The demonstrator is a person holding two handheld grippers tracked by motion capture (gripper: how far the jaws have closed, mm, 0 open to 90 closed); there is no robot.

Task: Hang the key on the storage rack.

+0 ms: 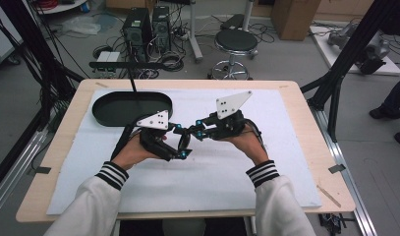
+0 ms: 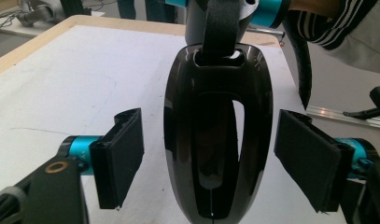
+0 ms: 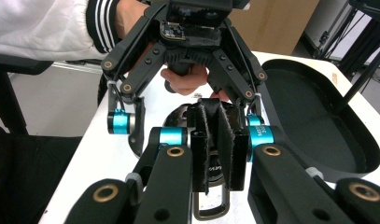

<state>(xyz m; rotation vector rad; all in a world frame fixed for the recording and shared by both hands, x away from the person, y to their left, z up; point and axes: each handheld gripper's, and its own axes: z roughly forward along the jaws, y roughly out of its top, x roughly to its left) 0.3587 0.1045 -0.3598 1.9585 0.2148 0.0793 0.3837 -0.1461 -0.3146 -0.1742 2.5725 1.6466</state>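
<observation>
A person sits at a wooden table [image 1: 296,105] covered with a white mat [image 1: 266,172], holding a claw tool in each hand. The left gripper [image 1: 180,142] and the right gripper [image 1: 191,132] meet near the middle of the mat, very close together. Between them is a shiny black oval thing [image 2: 219,135] with a long hole down its middle and a small slot at its far end. I cannot tell just what it is. A black strap [image 2: 219,25] goes through that slot. In the left gripper view the left claw's two black pads [image 2: 122,156] stand wide apart, one on each side of the shiny thing, and do not touch it. In the right gripper view the right gripper [image 3: 214,140] has its pads pressed together on the black strap, holding the shiny thing up off the mat. A metal ring [image 3: 211,207] shows just below the pads. A black oval tray [image 1: 131,107] sits on the far left part of the mat, a little behind the left hand [image 1: 133,152]. The right hand [image 1: 249,142] is to the right of the middle. Both sleeves [image 1: 97,196] are white with black stripes at the cuffs.
</observation>
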